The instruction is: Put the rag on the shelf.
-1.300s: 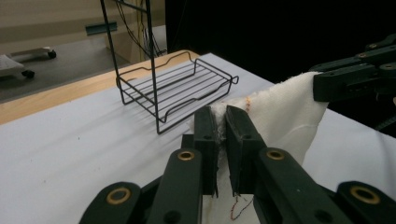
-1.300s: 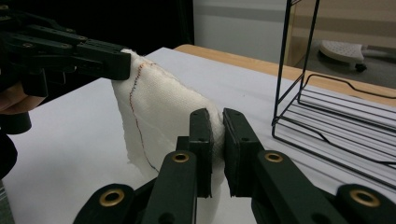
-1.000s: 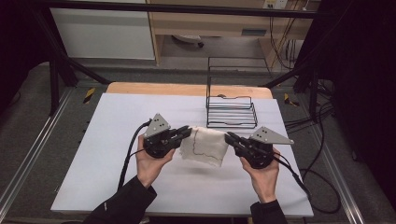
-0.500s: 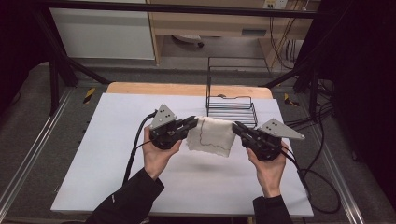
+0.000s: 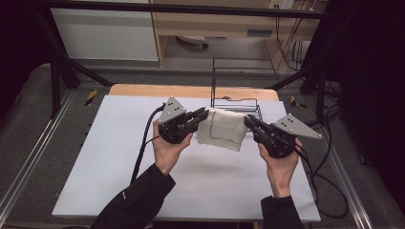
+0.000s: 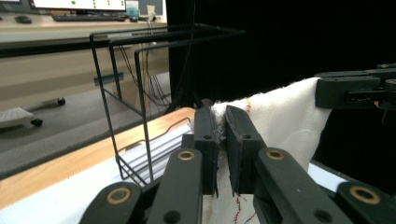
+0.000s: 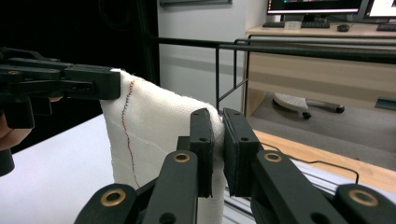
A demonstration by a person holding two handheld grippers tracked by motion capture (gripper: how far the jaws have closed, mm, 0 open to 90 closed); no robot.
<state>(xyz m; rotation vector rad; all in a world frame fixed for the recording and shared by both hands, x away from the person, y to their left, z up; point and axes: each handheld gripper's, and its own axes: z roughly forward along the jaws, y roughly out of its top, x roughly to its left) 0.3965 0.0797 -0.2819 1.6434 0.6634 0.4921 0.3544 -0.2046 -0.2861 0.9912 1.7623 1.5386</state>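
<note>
Held off the white table top [image 5: 119,181] between the two hands: a folded white woven cloth with thin red stitched lines [image 5: 222,129], stretched in the air just near of the black wire rack [image 5: 236,102] standing at the far right of the table. Left gripper [image 5: 204,114] closed down to a narrow slit on the cloth's left top corner, fabric pinched between the black pads as seen in the left gripper view [image 6: 219,140]; right gripper [image 5: 248,120] likewise nearly shut on the right top corner, cloth squeezed between its pads in the right gripper view [image 7: 217,140]. Judged from this: folding and pick-up done, cloth raised clear of the table and carried close to the rack; left to do, probably, bringing it over the rack and laying or hanging it there, then letting go with both tools. Long axis of the cloth running left to right between the grippers, top edge taut and roughly level, sagging slightly in the middle; body hanging down from that edge, lower border toward the table and the near side, broad face turned to the person.
</note>
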